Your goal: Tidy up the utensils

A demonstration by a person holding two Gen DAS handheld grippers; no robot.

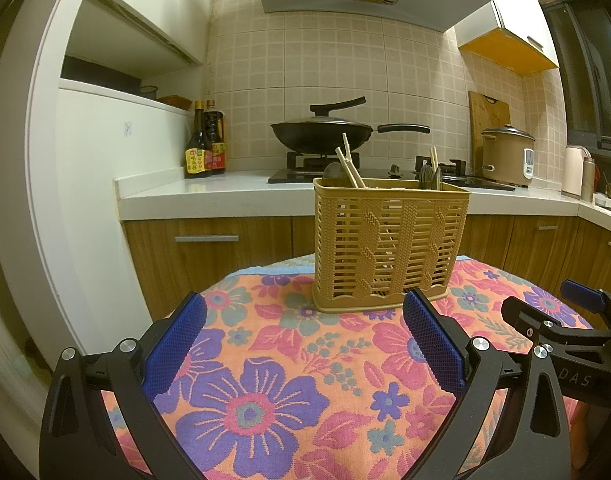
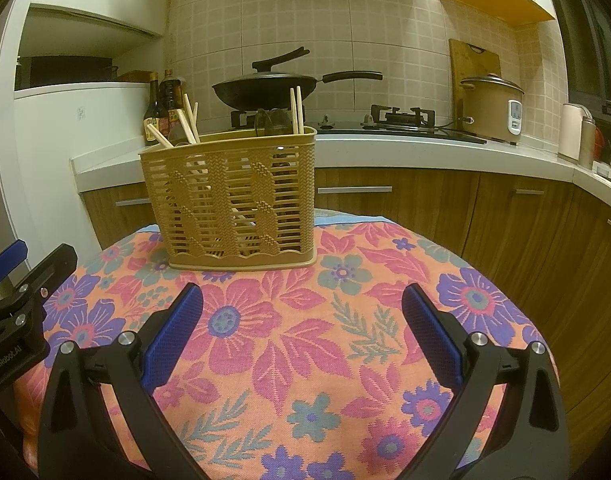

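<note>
Both grippers wide open and empty, left gripper (image 1: 303, 334) and right gripper (image 2: 301, 328) just short of the basket (image 1: 389, 244); chopsticks (image 1: 349, 166) stand inside it. Best approach: reach from above, pinch one stick cleanly.

Woven-look matt plastic basket (image 2: 229, 196), pale wooden chopsticks (image 2: 296, 110), flowered terry cloth (image 2: 305, 340), glossy wok (image 2: 265, 90)

Both grippers hover low over the flowered tabletop (image 1: 289, 364), side by side, pointing at the woven basket (image 1: 389, 244). The left gripper (image 1: 303, 312) has its blue-padded fingers (image 1: 175, 344) spread wide, holding nothing. The right gripper (image 2: 301, 304), just right of it, also has its fingers (image 2: 433, 332) spread apart and empty.
</note>
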